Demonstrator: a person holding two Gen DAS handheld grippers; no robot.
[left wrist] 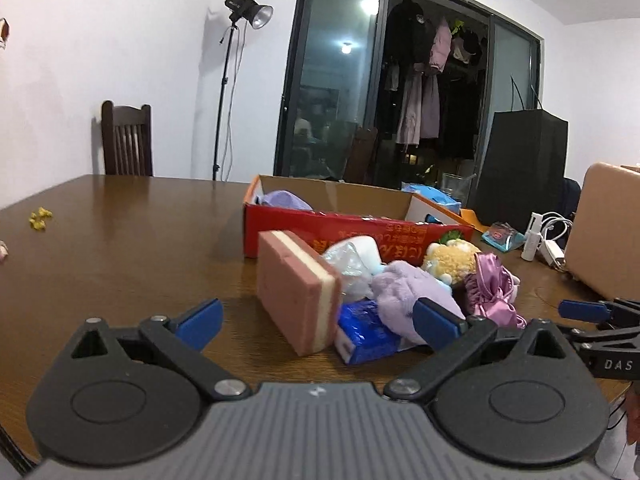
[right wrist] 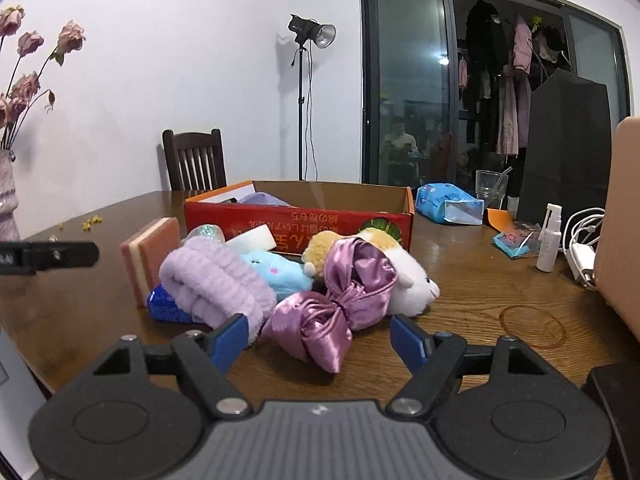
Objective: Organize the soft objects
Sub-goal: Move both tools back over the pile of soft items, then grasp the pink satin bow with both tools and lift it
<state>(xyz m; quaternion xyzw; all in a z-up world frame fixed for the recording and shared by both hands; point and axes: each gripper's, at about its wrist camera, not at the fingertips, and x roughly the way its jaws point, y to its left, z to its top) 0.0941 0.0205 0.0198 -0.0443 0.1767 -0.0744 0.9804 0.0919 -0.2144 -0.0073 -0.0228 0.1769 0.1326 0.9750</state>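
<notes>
Near the middle of the brown wooden tabletop (right wrist: pixel 480 288) lies a small heap of soft objects, just in front of a red cardboard box (right wrist: pixel 298 218) with an open top; a pale purple cloth (left wrist: pixel 286 200) shows inside the box. At the left of the heap a pink sponge (left wrist: pixel 294 296) with a cream layer stands tilted on its edge; beside it a fluffy lilac headband (right wrist: pixel 214 280) rests partly on a blue shiny packet (left wrist: pixel 366 332); a light blue plush (right wrist: pixel 278 272) is pressed between the headband and a yellow and white plush toy (right wrist: pixel 404 276), which lies on its side. A shiny pink satin bow (right wrist: pixel 336 312) lies at the front, touching the plush toy and draped over it. The left gripper (left wrist: pixel 318 320) hovers with its blue-tipped jaws spread wide, facing the sponge and the packet, holding nothing; the right gripper (right wrist: pixel 320 340) is likewise spread wide on both sides of the satin bow, not touching it. Toward the right edge of the tabletop are a white spray bottle (right wrist: pixel 549 240) and a white cable (right wrist: pixel 582 232).
</notes>
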